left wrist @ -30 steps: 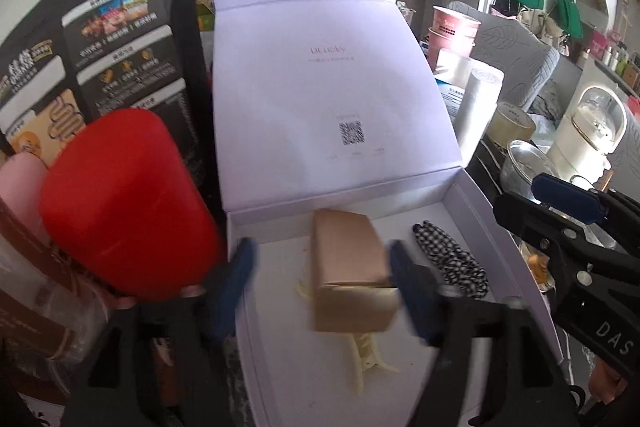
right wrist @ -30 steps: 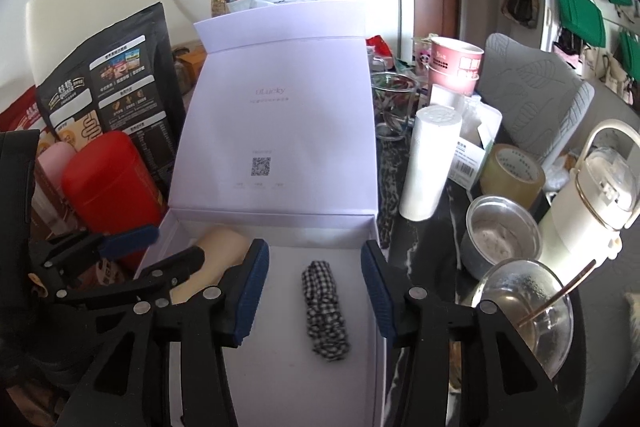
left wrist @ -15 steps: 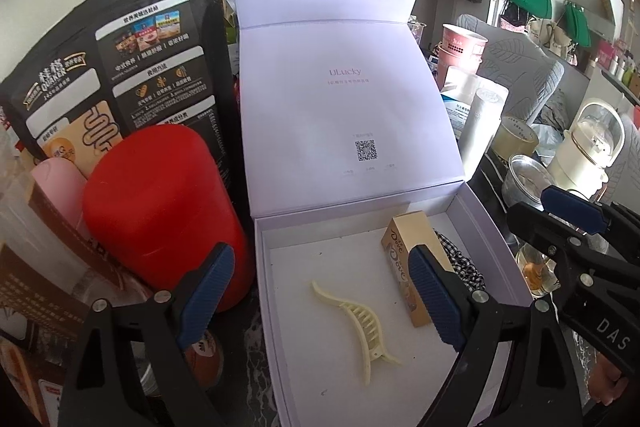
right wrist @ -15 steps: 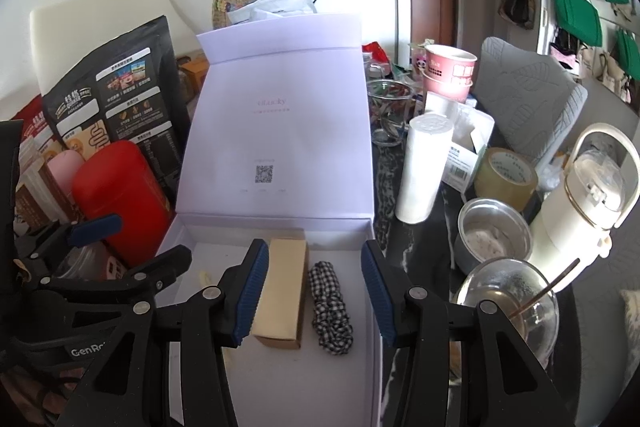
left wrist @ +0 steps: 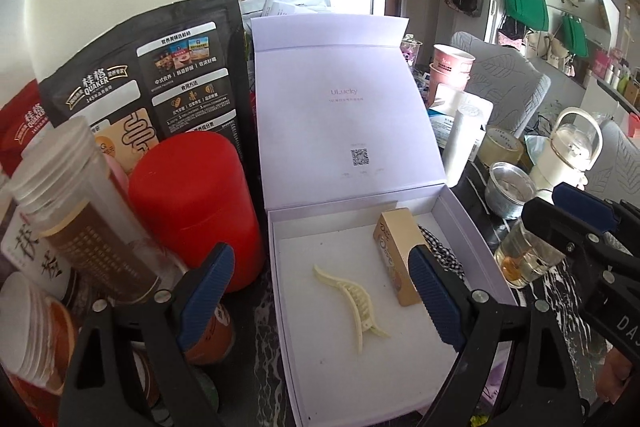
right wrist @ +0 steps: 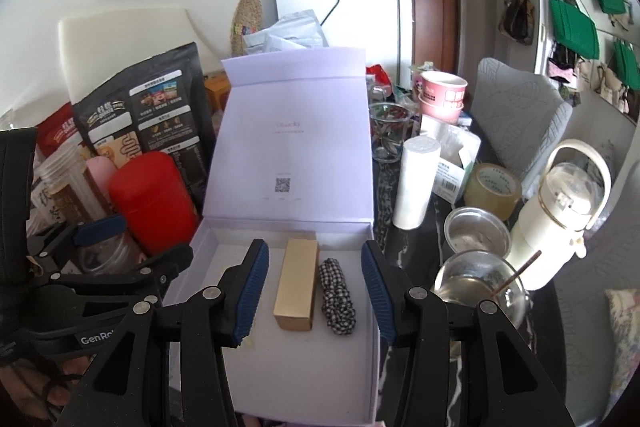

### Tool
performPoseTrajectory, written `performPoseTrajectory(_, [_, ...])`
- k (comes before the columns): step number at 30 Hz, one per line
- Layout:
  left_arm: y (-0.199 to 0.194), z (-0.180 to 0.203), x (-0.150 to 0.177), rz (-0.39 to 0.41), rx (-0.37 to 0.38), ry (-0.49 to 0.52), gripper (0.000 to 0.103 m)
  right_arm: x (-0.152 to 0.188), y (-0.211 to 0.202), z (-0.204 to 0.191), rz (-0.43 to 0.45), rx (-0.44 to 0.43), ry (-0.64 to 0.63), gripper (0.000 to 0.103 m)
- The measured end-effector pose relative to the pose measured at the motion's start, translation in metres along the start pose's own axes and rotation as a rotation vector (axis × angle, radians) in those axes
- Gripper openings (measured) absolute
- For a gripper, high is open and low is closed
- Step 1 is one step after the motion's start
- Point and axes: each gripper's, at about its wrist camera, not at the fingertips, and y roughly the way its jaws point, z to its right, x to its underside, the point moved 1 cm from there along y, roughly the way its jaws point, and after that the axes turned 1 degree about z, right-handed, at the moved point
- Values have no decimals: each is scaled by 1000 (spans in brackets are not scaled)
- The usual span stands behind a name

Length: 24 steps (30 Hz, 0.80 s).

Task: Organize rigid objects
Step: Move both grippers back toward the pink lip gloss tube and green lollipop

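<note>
A pale lilac gift box (left wrist: 320, 351) (right wrist: 300, 367) stands on the table with its lid up. On its floor lie a tan carton (left wrist: 394, 247) (right wrist: 298, 283), a black-and-white checked scrunchie (left wrist: 444, 255) (right wrist: 336, 299) touching the carton's right side, and a cream hair claw (left wrist: 352, 295). My left gripper (left wrist: 320, 287) hangs open and wide above the box's front left, holding nothing. Over the front of the box, my right gripper (right wrist: 315, 287) is also open, with the carton and scrunchie lying below its gap, untouched. The right wrist view hides most of the claw behind a finger.
A red canister (left wrist: 192, 203), a black oat bag (left wrist: 160, 75) and a clear jar (left wrist: 72, 195) crowd the box's left side. To its right stand a white roll (right wrist: 414, 183), tape (right wrist: 494, 191), a metal cup (right wrist: 476, 235), a glass bowl (right wrist: 480, 291) and a white kettle (right wrist: 568, 211).
The carton was between my left gripper's fingers; now it lies flat in the box beside the scrunchie. Both grippers have drawn back and up from the box.
</note>
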Motion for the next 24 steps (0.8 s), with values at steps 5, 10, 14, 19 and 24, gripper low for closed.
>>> performPoseTrajectory(5, [-26, 6, 7, 24, 13, 11, 90, 5, -25, -4, 21, -8, -7, 48])
performPoseTrajectory(10, [-48, 15, 15, 44, 18, 36, 90, 13, -48, -5, 42, -3, -11, 48])
performPoseTrajectory(14, [-62, 23, 22, 49, 39, 52, 90, 21, -66, -4, 58, 4, -8, 48])
performPoseTrajectory(19, [-72, 33, 34, 44, 62, 84, 90, 35, -84, -3, 68, 19, -1, 48])
performPoseTrajectory(24, [-80, 41, 49, 33, 86, 119, 90, 51, -97, -1, 67, 21, 9, 51])
